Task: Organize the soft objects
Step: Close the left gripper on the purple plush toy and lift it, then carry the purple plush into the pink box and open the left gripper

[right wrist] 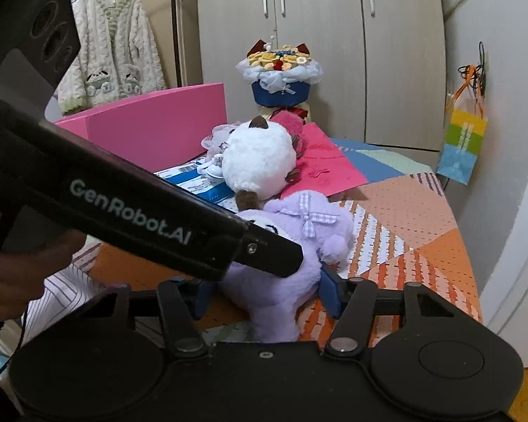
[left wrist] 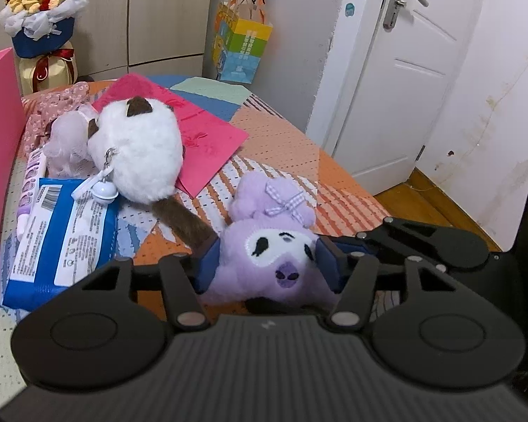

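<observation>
A purple plush (left wrist: 271, 246) with a gingham bow lies on the patterned bed cover. My left gripper (left wrist: 269, 263) has its blue pads pressed on both sides of the plush's head. My right gripper (right wrist: 264, 292) grips the same plush (right wrist: 299, 246) around its lower body from another side. A white plush cat (left wrist: 137, 151) with brown ears and tail lies behind it, also in the right wrist view (right wrist: 260, 161). A pale pink plush (left wrist: 67, 140) lies beside the cat.
A pink box (right wrist: 158, 123) stands at the left with a blue wipes pack (left wrist: 63, 232) beside it. A pink paper sheet (left wrist: 207, 140), a flower bouquet (right wrist: 281, 74), a hanging gift bag (left wrist: 243, 45), a wardrobe and a white door (left wrist: 397, 70) surround the bed.
</observation>
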Demonstrator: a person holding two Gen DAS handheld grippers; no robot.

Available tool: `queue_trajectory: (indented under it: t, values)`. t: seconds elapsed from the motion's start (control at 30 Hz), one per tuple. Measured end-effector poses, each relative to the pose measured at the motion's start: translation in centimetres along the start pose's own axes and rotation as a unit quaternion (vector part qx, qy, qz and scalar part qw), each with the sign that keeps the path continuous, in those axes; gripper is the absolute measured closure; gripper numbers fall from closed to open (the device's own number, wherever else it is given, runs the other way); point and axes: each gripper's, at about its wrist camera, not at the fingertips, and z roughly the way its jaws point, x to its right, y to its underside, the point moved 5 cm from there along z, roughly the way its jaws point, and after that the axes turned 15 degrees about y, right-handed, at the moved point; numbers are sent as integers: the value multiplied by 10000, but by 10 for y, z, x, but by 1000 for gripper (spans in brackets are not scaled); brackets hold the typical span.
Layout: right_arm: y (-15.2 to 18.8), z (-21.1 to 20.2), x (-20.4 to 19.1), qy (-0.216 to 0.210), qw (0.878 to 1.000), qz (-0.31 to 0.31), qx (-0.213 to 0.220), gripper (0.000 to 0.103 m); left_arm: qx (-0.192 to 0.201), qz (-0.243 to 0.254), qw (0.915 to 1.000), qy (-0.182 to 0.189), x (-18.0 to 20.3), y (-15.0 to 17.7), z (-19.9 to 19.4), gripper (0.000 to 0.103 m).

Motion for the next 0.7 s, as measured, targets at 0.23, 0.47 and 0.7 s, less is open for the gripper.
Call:
queue_trajectory:
  t: [0.23,0.47,0.7]
  values:
    - [-7,-10,-8,1,9995,-135,-279,43,-207,-58,9997,-97,8,0,-10,46]
    - [-27,-27,-22,-417,9962,-261,-724,43,-353,-226,9990,-156,15,2,-43,45]
    - [-45,-46,-50,-1078,9882,-568,-927,43,-458,-645,9966,-215,11,7,-88,45]
